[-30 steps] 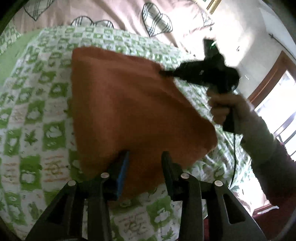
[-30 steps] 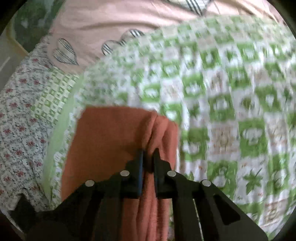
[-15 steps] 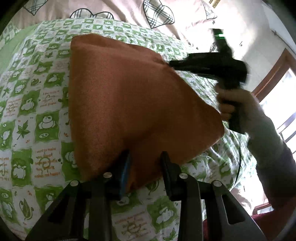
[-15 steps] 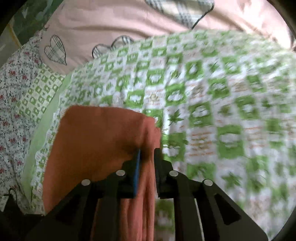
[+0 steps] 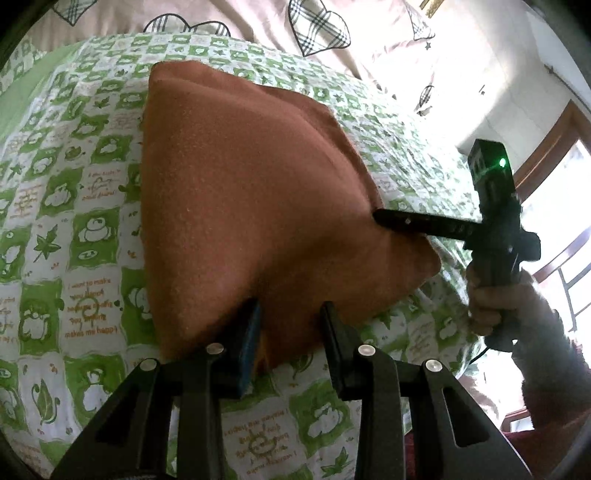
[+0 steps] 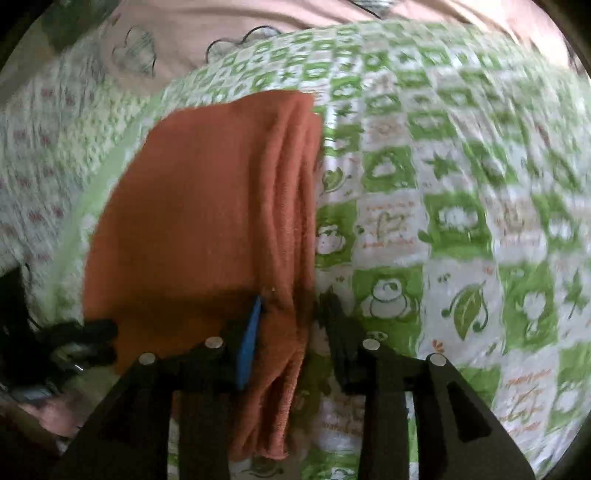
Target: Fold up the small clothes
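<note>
An orange cloth [image 5: 240, 206] lies folded on the green-and-white checked bedspread [image 5: 74, 229]. Its near edge runs up between the fingers of my left gripper [image 5: 290, 325], which is shut on it, and creases spread out from the grip. My right gripper [image 5: 376, 218], held by a hand [image 5: 491, 306], sits at the cloth's right corner. In the right wrist view the cloth's [image 6: 207, 206] stacked folded edge lies between the fingers of my right gripper [image 6: 291, 314]. Those jaws are opening: the blue pad is beside the cloth and the other finger stands apart from it.
A pink sheet with checked hearts [image 5: 317, 26] lies beyond the bedspread. A wood-framed window [image 5: 554, 155] is bright at the right. A floral cloth [image 6: 40, 155] lies left of the bedspread. My left gripper shows as a dark, blurred shape [image 6: 81, 332] at the cloth's lower left.
The right gripper carried its corner of the cloth down and towards the near right, laying the cloth flatter on the bed. Its jaws went from pinched on the folded edge to apart. The left gripper stayed put.
</note>
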The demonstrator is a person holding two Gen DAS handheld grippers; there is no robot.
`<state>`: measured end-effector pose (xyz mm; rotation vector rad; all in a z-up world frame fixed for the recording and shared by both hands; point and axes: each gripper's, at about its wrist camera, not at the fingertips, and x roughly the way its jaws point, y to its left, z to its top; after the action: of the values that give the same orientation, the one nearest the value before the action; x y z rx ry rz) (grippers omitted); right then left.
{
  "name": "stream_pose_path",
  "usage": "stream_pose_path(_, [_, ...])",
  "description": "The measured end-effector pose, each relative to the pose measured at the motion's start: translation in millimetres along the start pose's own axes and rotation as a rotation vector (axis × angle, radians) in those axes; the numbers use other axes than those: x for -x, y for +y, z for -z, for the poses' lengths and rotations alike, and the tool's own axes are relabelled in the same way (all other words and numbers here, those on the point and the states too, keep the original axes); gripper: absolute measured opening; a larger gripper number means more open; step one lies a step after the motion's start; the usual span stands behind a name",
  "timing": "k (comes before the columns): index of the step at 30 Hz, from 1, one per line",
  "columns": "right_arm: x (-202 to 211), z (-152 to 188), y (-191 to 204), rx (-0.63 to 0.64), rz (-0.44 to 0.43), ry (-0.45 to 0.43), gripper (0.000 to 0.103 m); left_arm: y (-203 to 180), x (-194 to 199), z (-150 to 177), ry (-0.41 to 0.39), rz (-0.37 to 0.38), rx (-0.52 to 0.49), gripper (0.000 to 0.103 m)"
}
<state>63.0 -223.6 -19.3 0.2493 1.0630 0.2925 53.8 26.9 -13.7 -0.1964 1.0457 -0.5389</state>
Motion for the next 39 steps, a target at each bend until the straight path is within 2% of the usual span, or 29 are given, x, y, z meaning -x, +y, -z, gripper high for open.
stream_pose_path(4, [10, 3, 15, 0.058, 0.061, -0.023, 0.035, -2, 4, 1, 0.003, -0.013, 0.006, 0.033])
stream_pose_path(9, [47, 2, 28, 0.041, -0.019, -0.107, 0.035, -6, 26, 6, -0.015, -0.005, 0.003, 0.034])
stream_pose_path(10, [53, 5, 33, 0.044, -0.059, -0.118, 0.035, -6, 32, 7, -0.024, 0.003, 0.005, 0.034])
stream_pose_path(11, [59, 9, 37, 0.046, -0.109, -0.121, 0.035, -6, 38, 8, -0.035, 0.01, 0.007, 0.034])
stream_pose_path(14, [54, 15, 50, 0.054, -0.167, -0.092, 0.035, -4, 50, 7, -0.066, 0.008, 0.012, 0.034])
stream_pose_path(18, [25, 25, 47, 0.049, -0.131, -0.004, 0.035, 7, 44, 10, -0.034, -0.045, 0.039, 0.037])
stream_pose_path(19, [20, 30, 43, 0.042, -0.109, 0.013, 0.032, 13, 40, 12, -0.013, -0.051, 0.054, 0.037])
stream_pose_path(20, [16, 34, 39, 0.038, -0.094, 0.027, 0.023, 16, 36, 14, 0.004, -0.058, 0.064, 0.036])
stream_pose_path(23, [11, 39, 25, 0.004, -0.102, 0.025, 0.009, 24, 29, 22, 0.029, -0.061, 0.081, 0.033])
stream_pose_path(26, [12, 39, 22, -0.019, -0.115, 0.028, 0.008, 21, 29, 24, 0.031, -0.078, 0.065, 0.033])
stream_pose_path(31, [15, 41, 26, -0.002, -0.097, 0.032, 0.008, 24, 31, 31, 0.041, -0.058, 0.095, 0.034])
stream_pose_path(33, [22, 39, 25, -0.023, -0.112, 0.031, 0.012, 23, 39, 31, 0.031, -0.055, 0.1, 0.034])
stream_pose_path(35, [38, 32, 30, -0.005, -0.108, -0.016, 0.013, 24, 49, 26, 0.009, -0.067, 0.095, 0.034])
stream_pose_path(37, [47, 22, 30, -0.006, -0.11, -0.058, 0.015, 29, 57, 13, -0.034, -0.069, 0.112, 0.042])
stream_pose_path(39, [49, 9, 26, -0.024, -0.116, -0.086, 0.016, 35, 59, -3, -0.066, -0.071, 0.135, 0.056])
